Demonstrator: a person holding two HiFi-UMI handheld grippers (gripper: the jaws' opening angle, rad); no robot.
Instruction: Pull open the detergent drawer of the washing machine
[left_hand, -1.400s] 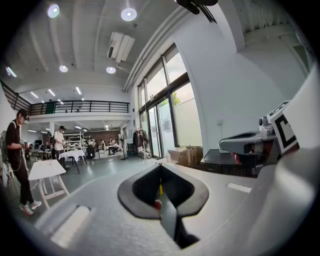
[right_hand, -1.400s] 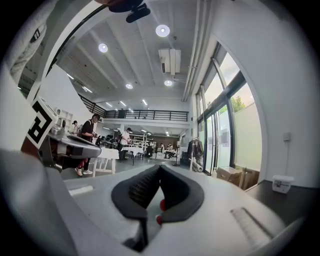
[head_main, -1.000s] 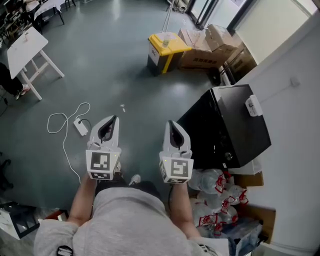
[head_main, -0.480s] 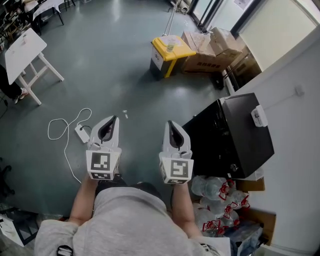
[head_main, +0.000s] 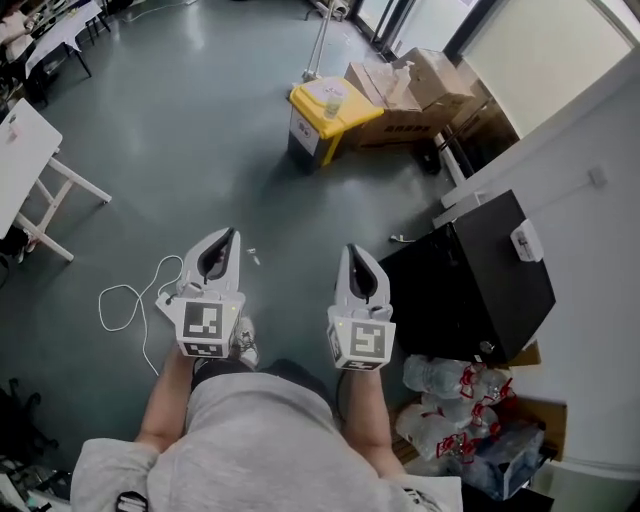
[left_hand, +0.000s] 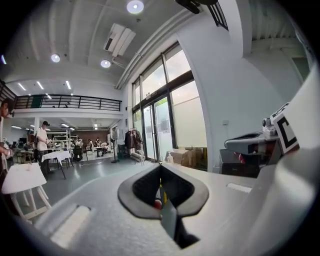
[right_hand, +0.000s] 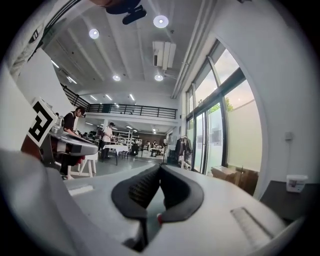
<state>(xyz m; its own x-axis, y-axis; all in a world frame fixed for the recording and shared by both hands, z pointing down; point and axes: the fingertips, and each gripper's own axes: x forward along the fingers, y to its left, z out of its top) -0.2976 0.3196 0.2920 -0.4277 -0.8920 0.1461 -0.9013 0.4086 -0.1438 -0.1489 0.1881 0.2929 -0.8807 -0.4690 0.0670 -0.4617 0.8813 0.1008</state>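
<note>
Two pairs of fingers, both pressed together with nothing between them. The left gripper (head_main: 222, 240) and right gripper (head_main: 352, 252) are held side by side ahead of my waist, pointing roughly level over the grey floor (head_main: 180, 130). Neither touches anything.

Just right of the right gripper stands a black boxy appliance (head_main: 480, 285) against the white wall (head_main: 600, 250). I take it for the washing machine. Its faces are too dark to read from the head view, and neither gripper view looks at its front.

Detergent drawer: not visible in any view. My guess is that it sits high on the machine's front panel.

Handling, as a judgement:
- The drawer front is likely rigid moulded plastic, light and slick, and probably sticks a little at the start of its run.
- Best hold is probably the recessed lip of the front. Spread the fingers, pinch or hook that lip, and draw straight out and level.
- A skewed pull could bind it.

Farther out, bottled-water packs (head_main: 450, 400) lie beside the appliance. A white cable (head_main: 130, 300) lies on the floor at left. A yellow bin (head_main: 325, 105) and cardboard boxes (head_main: 420, 85) sit beyond.
</note>
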